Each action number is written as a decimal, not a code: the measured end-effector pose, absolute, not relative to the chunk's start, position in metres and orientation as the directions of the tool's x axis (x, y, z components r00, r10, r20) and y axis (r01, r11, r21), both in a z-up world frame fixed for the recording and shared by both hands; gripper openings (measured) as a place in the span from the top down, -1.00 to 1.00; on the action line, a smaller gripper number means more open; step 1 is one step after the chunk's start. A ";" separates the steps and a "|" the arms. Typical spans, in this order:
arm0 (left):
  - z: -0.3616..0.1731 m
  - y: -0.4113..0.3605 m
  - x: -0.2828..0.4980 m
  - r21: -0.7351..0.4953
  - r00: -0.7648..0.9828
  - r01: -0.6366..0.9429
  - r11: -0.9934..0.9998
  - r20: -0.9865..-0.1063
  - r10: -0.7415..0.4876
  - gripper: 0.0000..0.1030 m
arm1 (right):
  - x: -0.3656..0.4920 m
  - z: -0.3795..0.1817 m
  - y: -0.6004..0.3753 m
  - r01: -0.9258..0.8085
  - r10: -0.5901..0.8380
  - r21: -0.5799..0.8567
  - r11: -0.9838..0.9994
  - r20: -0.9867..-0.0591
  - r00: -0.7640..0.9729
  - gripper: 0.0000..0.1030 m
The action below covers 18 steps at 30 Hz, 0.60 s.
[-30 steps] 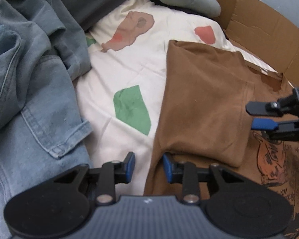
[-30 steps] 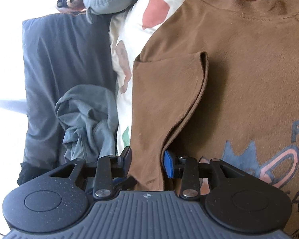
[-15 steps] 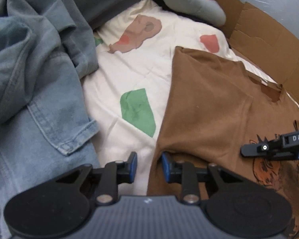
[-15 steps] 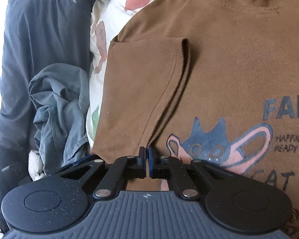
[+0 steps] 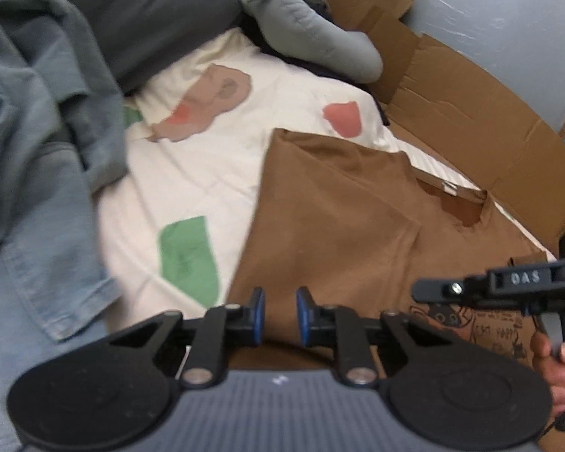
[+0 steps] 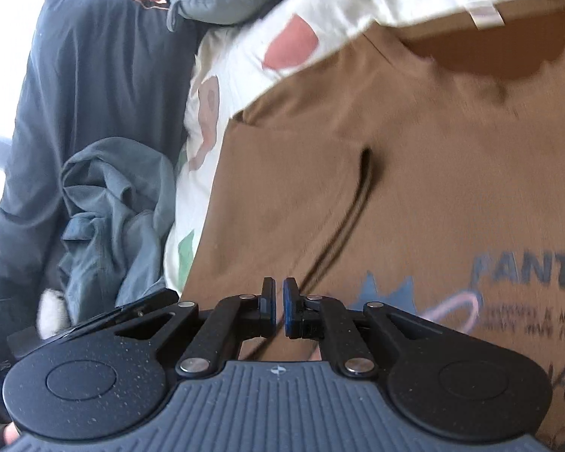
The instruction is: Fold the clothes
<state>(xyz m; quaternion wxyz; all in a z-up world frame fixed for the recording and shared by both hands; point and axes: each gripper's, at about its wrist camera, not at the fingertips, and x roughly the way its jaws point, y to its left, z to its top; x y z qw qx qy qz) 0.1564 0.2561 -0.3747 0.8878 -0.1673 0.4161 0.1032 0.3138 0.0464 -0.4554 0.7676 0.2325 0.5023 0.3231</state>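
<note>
A brown T-shirt [image 5: 342, 218] with a cat print lies flat on a cream sheet [image 5: 192, 173], one sleeve folded inward onto its front. It also shows in the right wrist view [image 6: 414, 173]. My left gripper [image 5: 278, 314] is open and empty, just above the shirt's left side edge. My right gripper [image 6: 278, 310] has its jaws nearly together with a thin gap and nothing between them, hovering over the shirt near the folded sleeve's hem. The right gripper also shows in the left wrist view [image 5: 418, 293], held by a hand.
Blue denim clothing [image 5: 34, 173] is piled at the left; it also shows in the right wrist view [image 6: 113, 207]. A dark grey cushion [image 5: 139, 19] and a grey pillow [image 5: 305, 37] lie behind. Flattened cardboard [image 5: 471, 113] borders the sheet at the right.
My right gripper let go of the sleeve, closed and drew back over the shirt's print. My left gripper shifted right, from over the sheet to over the shirt's edge, staying open.
</note>
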 end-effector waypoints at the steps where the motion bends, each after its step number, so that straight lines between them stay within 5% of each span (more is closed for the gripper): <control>1: -0.378 0.253 0.159 -0.204 0.626 -0.312 0.928 -0.779 0.039 0.64 | 0.315 -0.453 0.052 -0.282 0.718 0.661 0.695 -0.628 0.299 0.93; 11: -0.393 0.248 0.154 -0.145 0.572 -0.288 0.946 -0.819 0.049 0.56 | 0.310 -0.463 0.097 -0.433 0.568 0.404 0.805 -0.737 0.368 0.81; 18: -0.377 0.253 0.175 -0.170 0.630 -0.264 0.949 -0.775 0.036 0.56 | 0.308 -0.459 0.090 -0.438 0.574 0.404 0.803 -0.721 0.387 0.73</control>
